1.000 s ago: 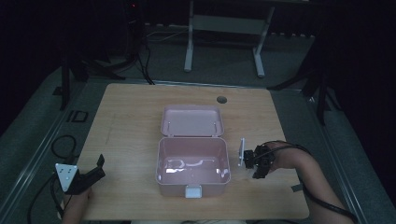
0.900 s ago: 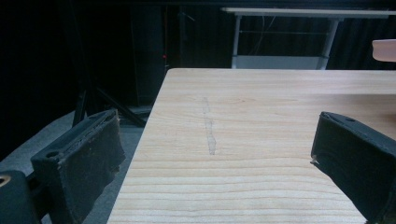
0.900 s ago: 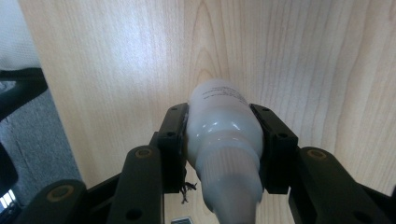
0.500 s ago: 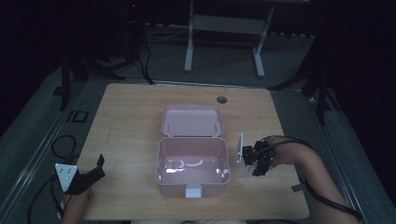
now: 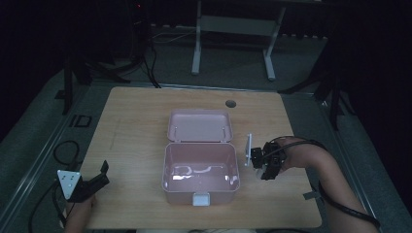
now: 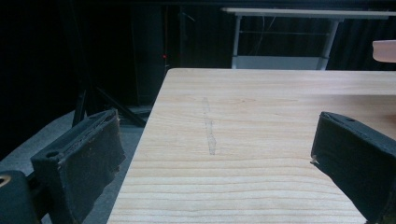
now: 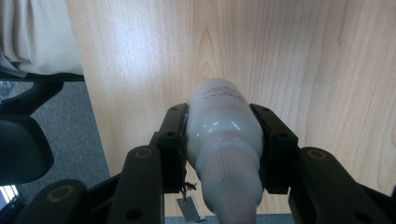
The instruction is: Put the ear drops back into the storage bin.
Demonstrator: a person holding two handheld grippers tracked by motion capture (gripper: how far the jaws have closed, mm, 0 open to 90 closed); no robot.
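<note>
A dark room surrounds the pale wooden worktop (image 5: 136,121). At its left edge the left hand-held gripper (image 5: 94,182) rests with jaws wide apart, empty. The open pink box (image 5: 200,167) sits mid-worktop (lid back). Right of it, the right hand-held gripper (image 7: 219,140) clamps a small white bottle (image 7: 223,126) around its shoulder, above the worktop; it looks light, stiff, smooth plastic, likely slippery.
</note>
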